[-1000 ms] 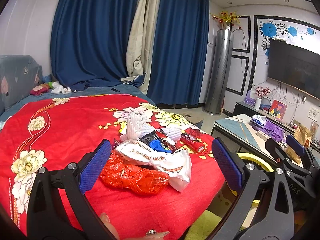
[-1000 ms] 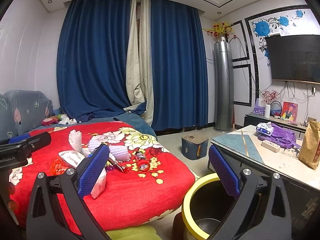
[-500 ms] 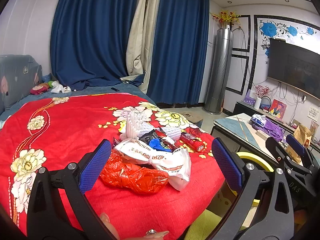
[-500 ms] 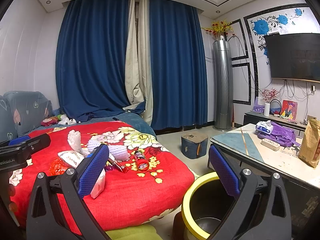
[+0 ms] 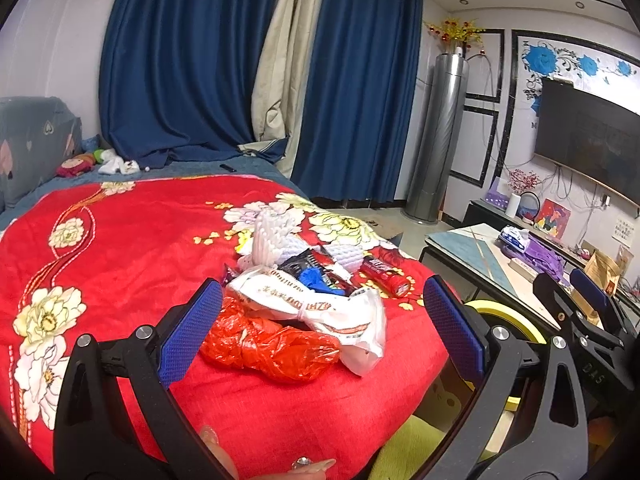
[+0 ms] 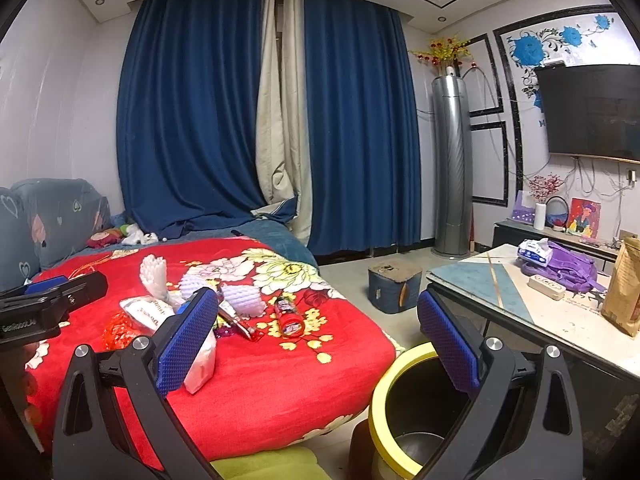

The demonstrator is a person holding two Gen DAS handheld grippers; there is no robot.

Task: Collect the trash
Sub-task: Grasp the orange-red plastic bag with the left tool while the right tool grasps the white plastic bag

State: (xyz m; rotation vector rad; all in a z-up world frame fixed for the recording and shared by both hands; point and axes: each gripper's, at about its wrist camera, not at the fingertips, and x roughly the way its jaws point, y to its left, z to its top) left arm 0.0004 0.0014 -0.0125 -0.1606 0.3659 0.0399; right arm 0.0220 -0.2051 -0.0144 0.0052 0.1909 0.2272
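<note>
A heap of trash lies on the red flowered blanket (image 5: 132, 240): a crumpled red plastic bag (image 5: 272, 350), a white printed wrapper (image 5: 320, 308), white foam netting (image 5: 270, 240), a blue scrap (image 5: 316, 279) and a red tube (image 5: 386, 275). My left gripper (image 5: 322, 330) is open just short of the heap, its blue pads either side of the red bag, touching nothing. My right gripper (image 6: 318, 342) is open and empty, hovering between the bed corner and the yellow-rimmed bin (image 6: 386, 384). In its view the red tube (image 6: 289, 316) and the foam netting (image 6: 240, 298) lie apart.
The yellow-rimmed bin (image 5: 506, 322) stands on the floor by the bed corner, next to a low table (image 6: 560, 316) with a purple bag (image 6: 568, 260) and a paper bag. A small blue box (image 6: 394, 286) sits on the floor. A green mat (image 6: 272, 464) lies below the bed.
</note>
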